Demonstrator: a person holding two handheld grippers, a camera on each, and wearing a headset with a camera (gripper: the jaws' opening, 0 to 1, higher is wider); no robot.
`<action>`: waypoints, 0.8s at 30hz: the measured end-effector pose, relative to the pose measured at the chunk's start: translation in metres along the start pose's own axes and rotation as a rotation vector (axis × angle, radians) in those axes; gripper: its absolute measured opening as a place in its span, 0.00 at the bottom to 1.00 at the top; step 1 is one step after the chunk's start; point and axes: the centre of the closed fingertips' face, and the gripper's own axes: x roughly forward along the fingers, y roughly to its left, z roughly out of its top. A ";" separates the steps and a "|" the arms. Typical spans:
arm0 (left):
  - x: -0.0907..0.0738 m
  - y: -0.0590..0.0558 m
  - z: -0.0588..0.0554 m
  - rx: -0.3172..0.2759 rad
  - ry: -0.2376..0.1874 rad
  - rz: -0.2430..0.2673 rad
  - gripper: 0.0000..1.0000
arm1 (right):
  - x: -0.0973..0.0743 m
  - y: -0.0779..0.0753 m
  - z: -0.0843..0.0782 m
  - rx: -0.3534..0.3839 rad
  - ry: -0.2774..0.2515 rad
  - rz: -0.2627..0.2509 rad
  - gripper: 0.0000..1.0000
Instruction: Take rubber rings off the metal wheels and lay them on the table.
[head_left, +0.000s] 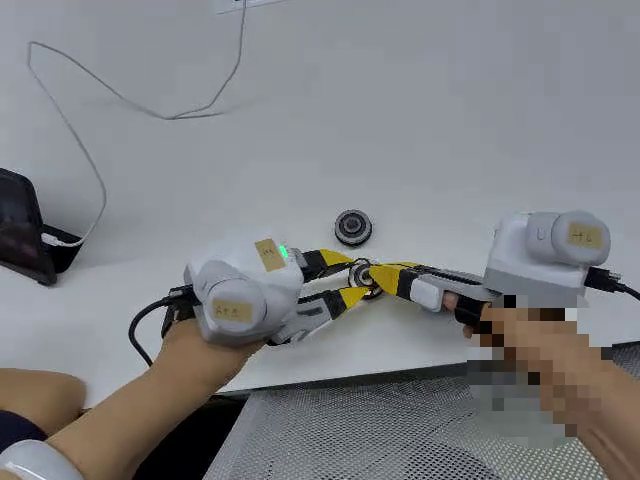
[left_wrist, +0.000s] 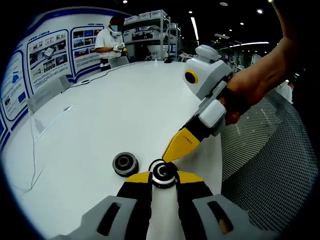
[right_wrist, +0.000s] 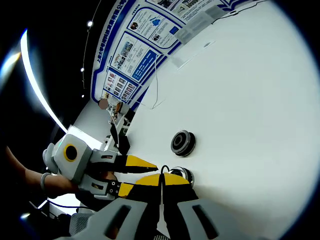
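Note:
My left gripper (head_left: 357, 278) is shut on a small metal wheel (left_wrist: 163, 172), held just above the white table (head_left: 450, 130). A thin black rubber ring (right_wrist: 164, 172) sits on this wheel. My right gripper (right_wrist: 161, 180) comes in from the right, its yellow tips pressed together on a loop of that ring at the wheel's edge. From the left gripper view, the right gripper (left_wrist: 167, 157) touches the top of the wheel. A second wheel (head_left: 352, 227), with its dark ring still on, lies flat on the table just beyond; the left gripper view has it as a second wheel (left_wrist: 125, 163).
A grey cable (head_left: 100, 180) runs across the far left of the table to a black device (head_left: 25, 240). The table's front edge is close below the grippers, with a mesh surface (head_left: 400, 430) under it. A person (left_wrist: 110, 42) stands far back.

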 end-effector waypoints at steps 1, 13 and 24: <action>-0.001 0.001 -0.002 -0.002 0.001 0.004 0.20 | 0.000 0.001 0.000 -0.002 0.001 0.001 0.01; -0.012 0.008 -0.012 -0.051 -0.004 0.040 0.24 | 0.000 0.016 0.002 0.006 -0.005 0.033 0.01; -0.015 0.019 -0.017 -0.096 -0.015 0.090 0.48 | -0.013 0.016 0.014 0.020 -0.041 0.037 0.02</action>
